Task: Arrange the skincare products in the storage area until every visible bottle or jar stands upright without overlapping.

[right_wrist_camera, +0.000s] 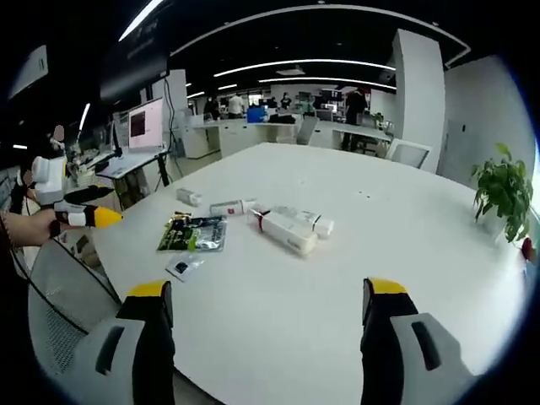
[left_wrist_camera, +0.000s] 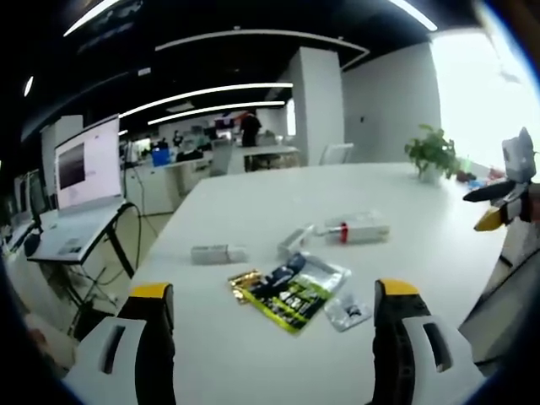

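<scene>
Skincare products lie flat in a loose group on the white table (right_wrist_camera: 337,321). In the right gripper view I see a long white tube with a red band (right_wrist_camera: 285,232), a second white tube (right_wrist_camera: 310,222) behind it, a smaller tube (right_wrist_camera: 232,207), a green-and-black sachet pack (right_wrist_camera: 194,234) and a small clear sachet (right_wrist_camera: 181,267). The left gripper view shows the sachet pack (left_wrist_camera: 295,291), the red-banded tube (left_wrist_camera: 354,229) and a small tube (left_wrist_camera: 218,253). My left gripper (left_wrist_camera: 274,291) and right gripper (right_wrist_camera: 268,291) are both open, holding nothing, short of the products.
A mesh chair back (right_wrist_camera: 59,295) stands at the table's near left edge. A potted plant (right_wrist_camera: 504,194) sits at the far right of the table. A laptop on a stand (left_wrist_camera: 84,181) is beside the table. The other gripper (left_wrist_camera: 504,201) comes in from the right.
</scene>
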`<state>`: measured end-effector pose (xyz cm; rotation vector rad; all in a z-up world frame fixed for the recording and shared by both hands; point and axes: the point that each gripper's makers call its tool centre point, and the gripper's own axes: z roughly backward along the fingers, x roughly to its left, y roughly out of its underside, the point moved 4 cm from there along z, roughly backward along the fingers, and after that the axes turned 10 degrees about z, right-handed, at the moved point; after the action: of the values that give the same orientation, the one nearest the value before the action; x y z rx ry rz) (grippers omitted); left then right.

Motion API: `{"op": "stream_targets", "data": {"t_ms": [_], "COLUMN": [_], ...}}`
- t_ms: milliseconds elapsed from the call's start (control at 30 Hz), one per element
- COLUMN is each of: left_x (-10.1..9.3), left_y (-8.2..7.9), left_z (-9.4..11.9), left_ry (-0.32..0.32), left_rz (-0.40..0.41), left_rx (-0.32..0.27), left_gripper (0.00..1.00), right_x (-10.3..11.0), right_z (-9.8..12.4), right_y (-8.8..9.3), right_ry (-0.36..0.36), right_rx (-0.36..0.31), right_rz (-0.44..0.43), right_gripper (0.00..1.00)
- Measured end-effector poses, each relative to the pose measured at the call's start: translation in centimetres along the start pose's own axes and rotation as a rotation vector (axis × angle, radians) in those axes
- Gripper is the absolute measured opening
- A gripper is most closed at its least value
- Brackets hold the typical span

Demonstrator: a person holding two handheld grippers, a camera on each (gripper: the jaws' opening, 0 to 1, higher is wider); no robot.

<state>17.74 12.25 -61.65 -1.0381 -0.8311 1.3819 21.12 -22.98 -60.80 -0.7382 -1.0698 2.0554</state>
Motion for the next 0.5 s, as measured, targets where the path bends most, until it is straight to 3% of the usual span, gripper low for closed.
{"op": "stream_targets", "data": {"t_ms": [500], "left_x": [-0.1], "left_y": [0.2], "left_z": [0.0], "left_ry": [0.004], "left_rz": [-0.001], "left_rx": [0.008], "left_gripper": [0.88], "right_x": [-1.5], "right_z": [-3.1], "right_y": [-0.6], "right_ry": [-0.098], "right_rx": [0.068], "right_rz": [0.11], "right_gripper": [0.84]}}
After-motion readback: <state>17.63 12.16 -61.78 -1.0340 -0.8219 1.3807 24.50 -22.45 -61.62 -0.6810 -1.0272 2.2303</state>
